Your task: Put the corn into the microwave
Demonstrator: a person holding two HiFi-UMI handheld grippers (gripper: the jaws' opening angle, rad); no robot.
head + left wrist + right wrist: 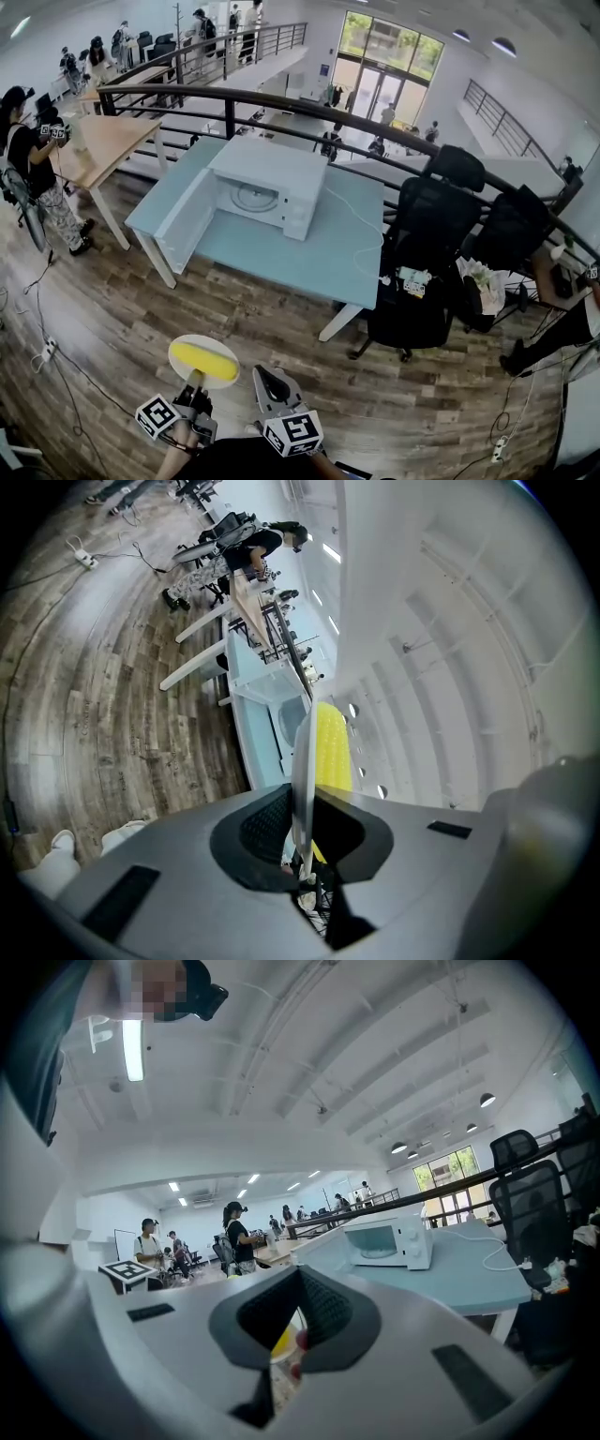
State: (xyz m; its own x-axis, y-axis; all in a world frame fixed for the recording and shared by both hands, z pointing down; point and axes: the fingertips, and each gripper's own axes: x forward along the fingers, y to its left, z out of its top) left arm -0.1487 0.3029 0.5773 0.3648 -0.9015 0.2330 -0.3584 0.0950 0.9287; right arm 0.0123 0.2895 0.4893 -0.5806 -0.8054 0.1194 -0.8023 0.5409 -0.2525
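At the bottom of the head view, the left gripper (pixel 194 382) clamps the near rim of a white plate (pixel 178 354) carrying the yellow corn (pixel 204 361), which lies lengthwise across it. Just to its right, the right gripper (pixel 267 380) has its jaws drawn close together on nothing. A stretch of wooden floor (pixel 234 309) separates the pair from the pale blue desk (pixel 281 258) at frame centre, where the white microwave (pixel 281 183) stands with its door (pixel 187 220) swung open to the left and the turntable (pixel 255 197) exposed. The carry looks best done with the plate kept level, since the corn could roll off. The approach should be square to the opening and clear of the door's edge, with the free gripper ready to steady the plate.
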